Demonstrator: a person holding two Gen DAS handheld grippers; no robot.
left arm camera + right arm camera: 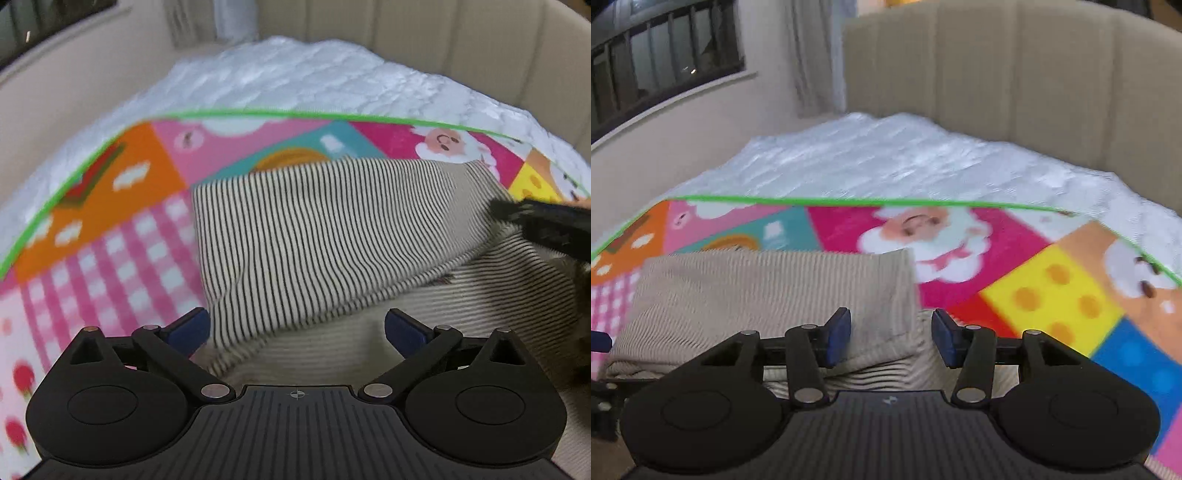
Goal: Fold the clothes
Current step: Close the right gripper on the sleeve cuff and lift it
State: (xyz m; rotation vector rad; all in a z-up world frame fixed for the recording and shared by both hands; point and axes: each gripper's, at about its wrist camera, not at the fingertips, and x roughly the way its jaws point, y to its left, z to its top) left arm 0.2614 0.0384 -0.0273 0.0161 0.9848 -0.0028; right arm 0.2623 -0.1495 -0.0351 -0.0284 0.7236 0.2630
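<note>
Garment (317, 221) is lying on the play mat (110, 229), filling the centre and lower right of the left wrist view; the striped cloth is already doubled, one layer lapped over another along a diagonal edge running toward the lower centre of the frame. Mat is sitting on the white quilted bedding (288, 77), probably to give a flat working surface on the soft bed, with the beige headboard (1015, 85) standing across the upper right of the right wrist view.

Left gripper (297, 332) is hovering at the bottom centre of its frame with jaws spread wide, nothing between the blue pads, the lapped edge lying just beyond them. Judgement: it is being kept wide so it can take that edge for the next fold.

Right gripper (890, 338) is also showing its jaws parted, less widely, at the lower centre of its own view. The right-hand edge of the folded upper layer is lying between the pads, but I cannot tell whether either pad is touching it; no pinch is evident. In the left view the same tool is appearing as a dark blurred shape at the right edge, over the garment.

Judgement: folding is partway along; the bundle is looking roughly rectangular, with further halving likely wanted
</note>
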